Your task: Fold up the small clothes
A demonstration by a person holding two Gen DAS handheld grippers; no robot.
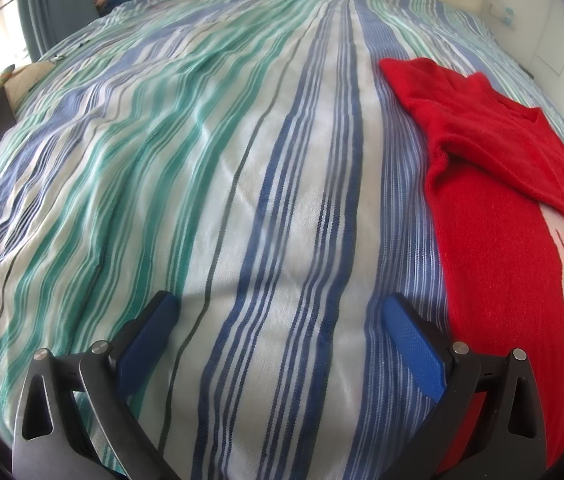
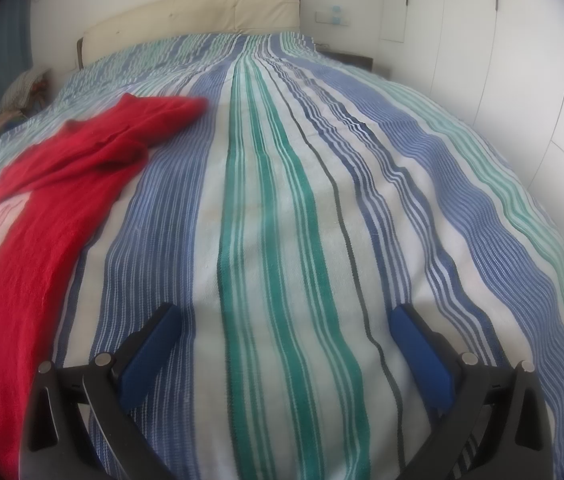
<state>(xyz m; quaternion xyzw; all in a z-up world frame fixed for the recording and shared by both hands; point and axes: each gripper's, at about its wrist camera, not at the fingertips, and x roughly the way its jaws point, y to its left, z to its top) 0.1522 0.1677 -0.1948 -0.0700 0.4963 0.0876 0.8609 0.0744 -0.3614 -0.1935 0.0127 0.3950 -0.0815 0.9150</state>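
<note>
progress: early, red sweater [image 1: 493, 184] lies rumpled, unfolded on striped bedspread [image 1: 242, 180] | my left gripper [image 1: 278, 312] spread, empty | my right gripper [image 2: 283, 322] spread, empty | left: all folding

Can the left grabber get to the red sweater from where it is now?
Probably yes. The left gripper is open and holds nothing, and the red sweater lies flat on the striped bedspread just beside its right finger. Nothing stands between them, so a short sideways move should do.
</note>
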